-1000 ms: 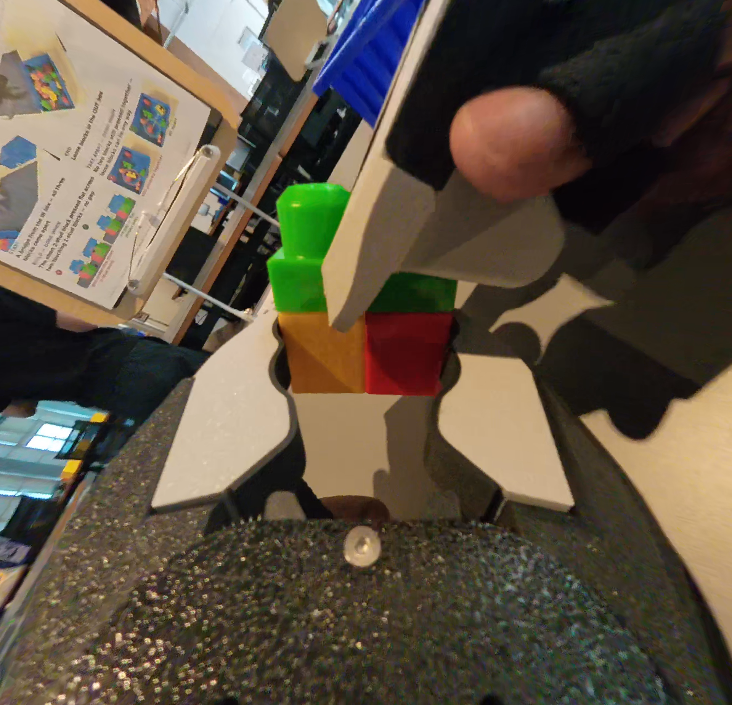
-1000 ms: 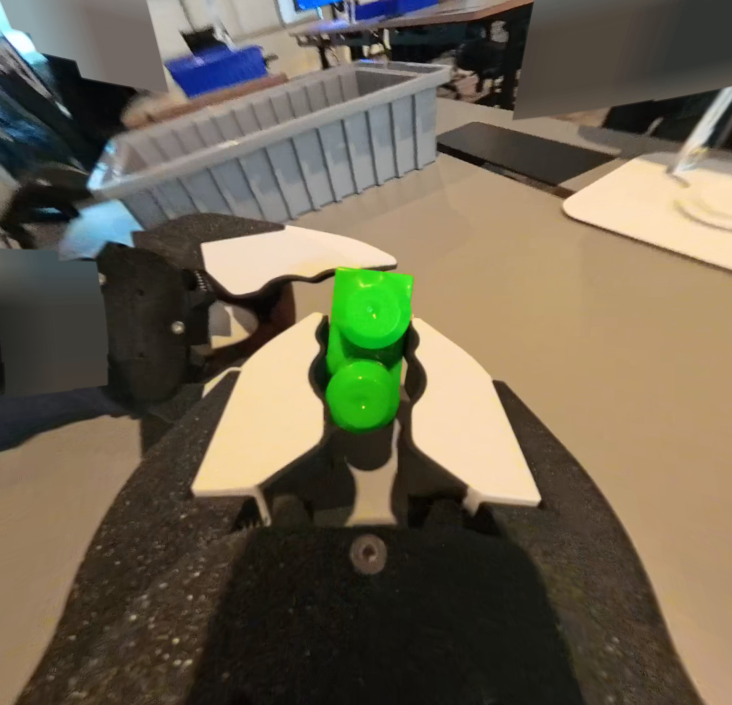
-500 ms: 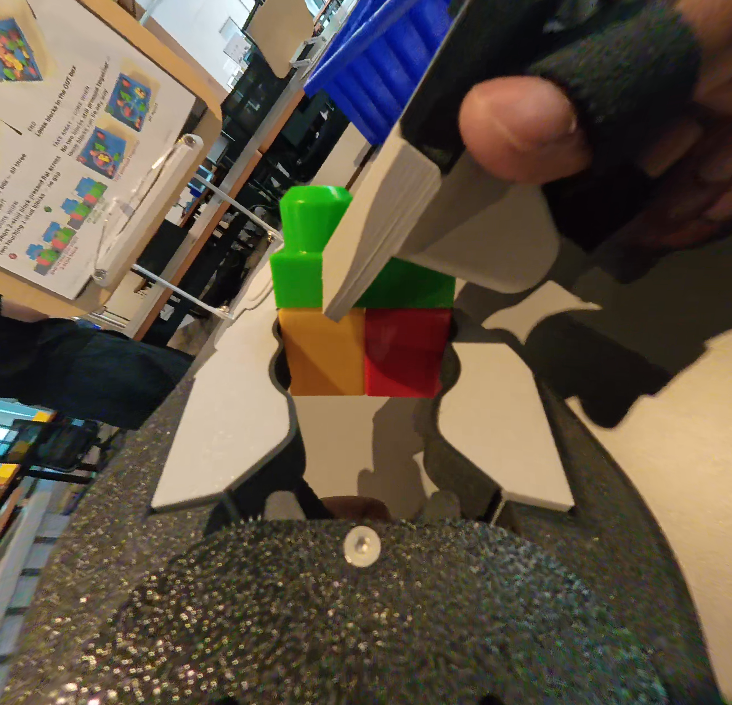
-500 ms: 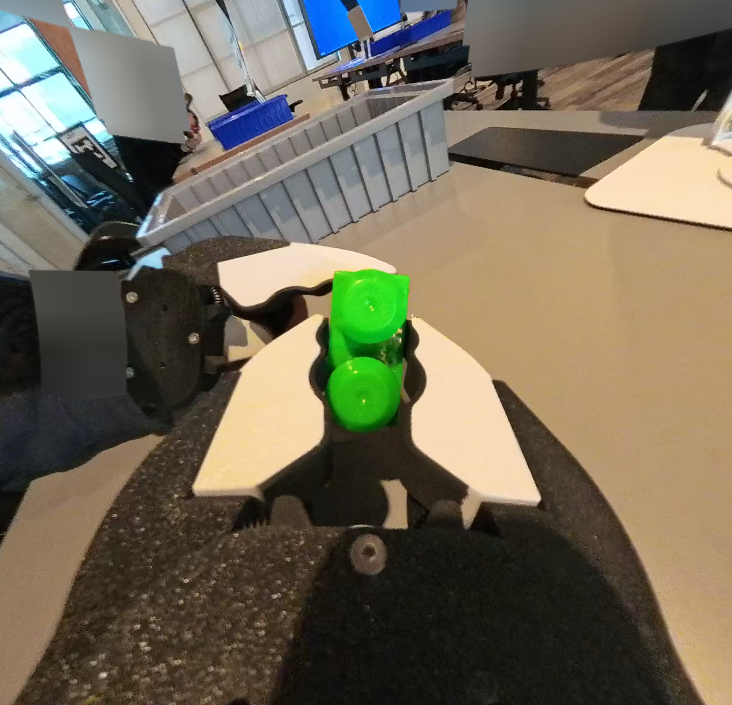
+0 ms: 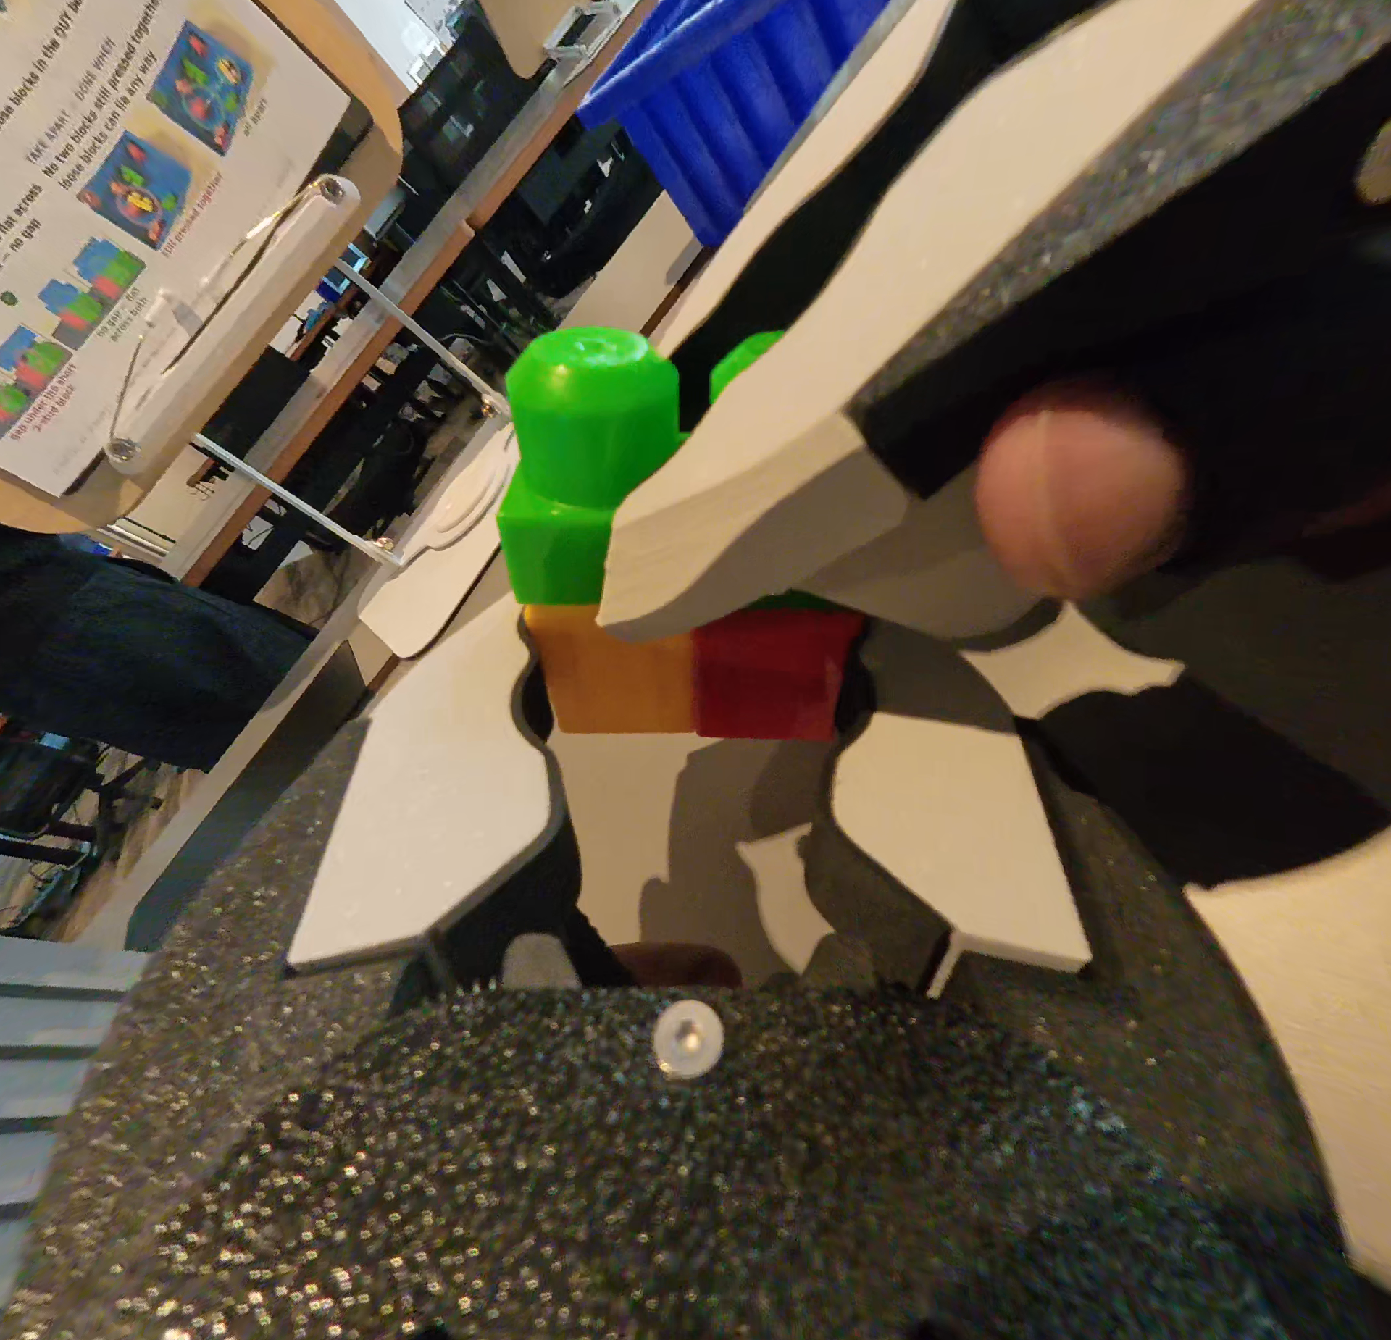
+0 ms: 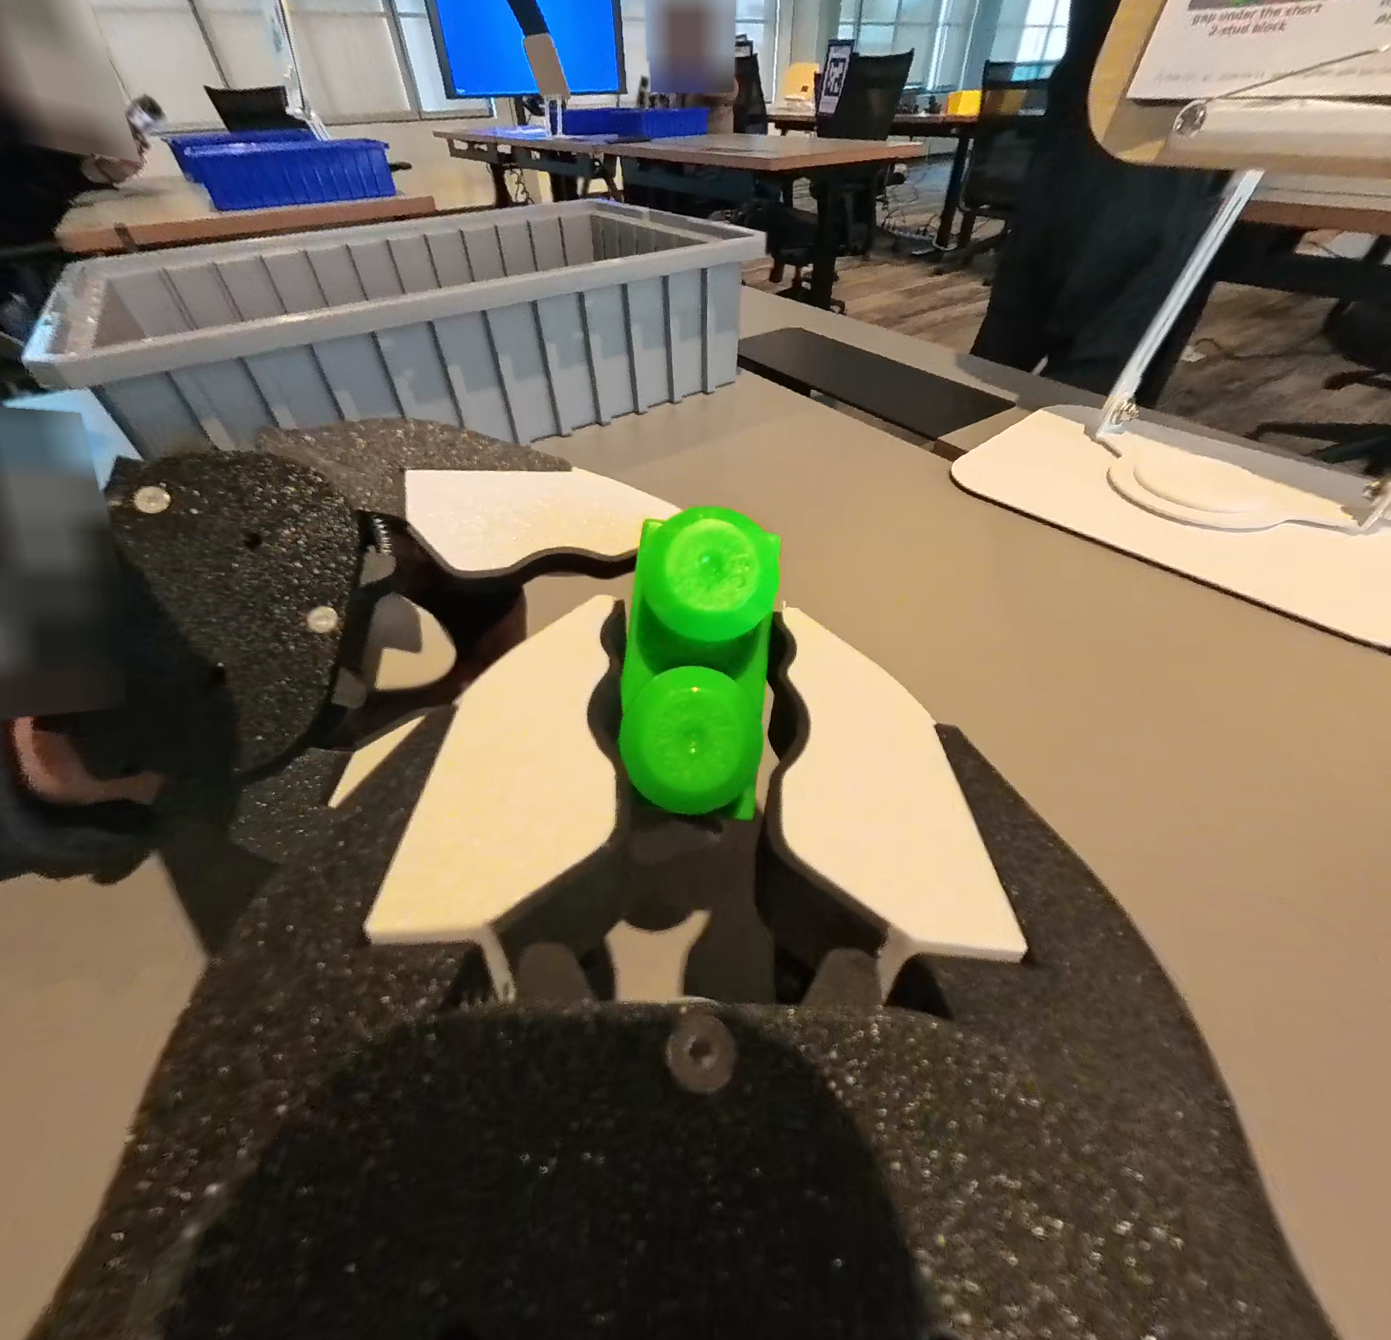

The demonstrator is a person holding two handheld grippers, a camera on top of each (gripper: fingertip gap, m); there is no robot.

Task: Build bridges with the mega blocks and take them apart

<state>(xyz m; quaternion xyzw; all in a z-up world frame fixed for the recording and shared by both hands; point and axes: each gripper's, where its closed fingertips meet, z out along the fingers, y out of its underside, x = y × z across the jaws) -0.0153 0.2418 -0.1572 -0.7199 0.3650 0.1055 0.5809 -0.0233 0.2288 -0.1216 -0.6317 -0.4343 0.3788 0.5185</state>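
Above the tabletop (image 6: 1054,702), left jaws pinch the orange block (image 5: 617,683) and red block (image 5: 768,679); right jaws pinch the green block (image 6: 696,690) on top. Pulling apart seems begun, none separated.

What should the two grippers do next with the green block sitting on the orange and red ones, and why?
Probably pull the green block up off the orange block and red block. The right gripper is shut on the green one and the left gripper clamps the lower pair, and no gap shows between the layers.
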